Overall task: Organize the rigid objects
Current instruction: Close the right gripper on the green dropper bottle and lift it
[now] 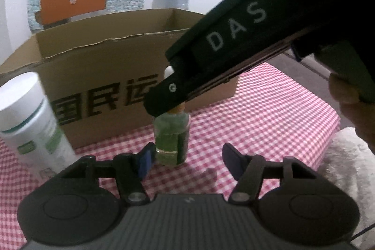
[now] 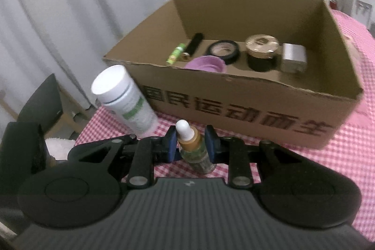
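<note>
A small green dropper bottle [image 2: 193, 151] with a white bulb and tan collar stands on the checked cloth. My right gripper [image 2: 191, 144] has its blue pads [image 2: 172, 144] on either side of the bottle's neck, closed on it. In the left wrist view the same bottle [image 1: 172, 139] stands just ahead, with the right gripper's body [image 1: 234, 43] coming down on its top. My left gripper [image 1: 187, 161] is open and empty, low over the cloth before the bottle. A white cylinder bottle [image 1: 30, 118] stands at the left and also shows in the right wrist view [image 2: 124, 100].
An open cardboard box [image 2: 246, 95] stands behind the bottles, also seen in the left wrist view [image 1: 105, 76]. It holds a green tube [image 2: 175, 54], a black stick, a compact [image 2: 223, 49], a gold-lid jar [image 2: 261, 48], a purple lid and a white box. A white fluffy cloth [image 1: 346, 168] lies at the table's right edge.
</note>
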`<state>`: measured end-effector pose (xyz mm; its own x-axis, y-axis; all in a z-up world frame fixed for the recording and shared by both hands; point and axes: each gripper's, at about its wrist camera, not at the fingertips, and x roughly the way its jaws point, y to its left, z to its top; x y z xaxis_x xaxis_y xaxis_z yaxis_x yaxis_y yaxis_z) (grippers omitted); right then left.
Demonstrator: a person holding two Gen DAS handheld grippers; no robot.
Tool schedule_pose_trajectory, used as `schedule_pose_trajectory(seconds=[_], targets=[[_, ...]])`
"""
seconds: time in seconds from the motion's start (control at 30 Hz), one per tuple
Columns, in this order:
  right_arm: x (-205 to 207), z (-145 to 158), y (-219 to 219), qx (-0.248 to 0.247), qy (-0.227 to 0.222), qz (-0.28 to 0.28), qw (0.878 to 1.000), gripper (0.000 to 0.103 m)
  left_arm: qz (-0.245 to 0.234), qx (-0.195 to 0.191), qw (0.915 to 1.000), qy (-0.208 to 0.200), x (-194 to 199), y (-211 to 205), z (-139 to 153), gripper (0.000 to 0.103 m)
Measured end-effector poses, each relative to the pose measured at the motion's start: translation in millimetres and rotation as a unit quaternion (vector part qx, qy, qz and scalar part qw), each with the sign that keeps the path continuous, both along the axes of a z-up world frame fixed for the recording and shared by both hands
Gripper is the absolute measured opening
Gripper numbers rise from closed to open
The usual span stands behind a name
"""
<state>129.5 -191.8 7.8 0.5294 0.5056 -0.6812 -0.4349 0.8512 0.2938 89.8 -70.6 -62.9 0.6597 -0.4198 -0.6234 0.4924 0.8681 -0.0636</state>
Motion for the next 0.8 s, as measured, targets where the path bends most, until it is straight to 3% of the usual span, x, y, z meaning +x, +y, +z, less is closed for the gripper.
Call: schedule_pose_trajectory(seconds=[0.2,0.4,0.6,0.8], targets=[[0,-1,-15,0.019,0.006,-0.012,1.0,0.026,0.032,0.026,0.9988,0.027,14,-7,-3,0.055],[0,-1,-12,0.019,0.005,-0.008,1.0,0.026,0.032,0.023,0.9988,0.029,25,-13,-6,0.049],[-1,0,-11,0.013,0.003,-0.012,1.0,0.024,0.033,0.027,0.9989,0.02,27,-17,-7,0.033],[-3,3,-11,0.007,-0.001,-0.012,1.0,0.021,0.033,0.022,0.999,0.021,30,-19,-7,0.033]])
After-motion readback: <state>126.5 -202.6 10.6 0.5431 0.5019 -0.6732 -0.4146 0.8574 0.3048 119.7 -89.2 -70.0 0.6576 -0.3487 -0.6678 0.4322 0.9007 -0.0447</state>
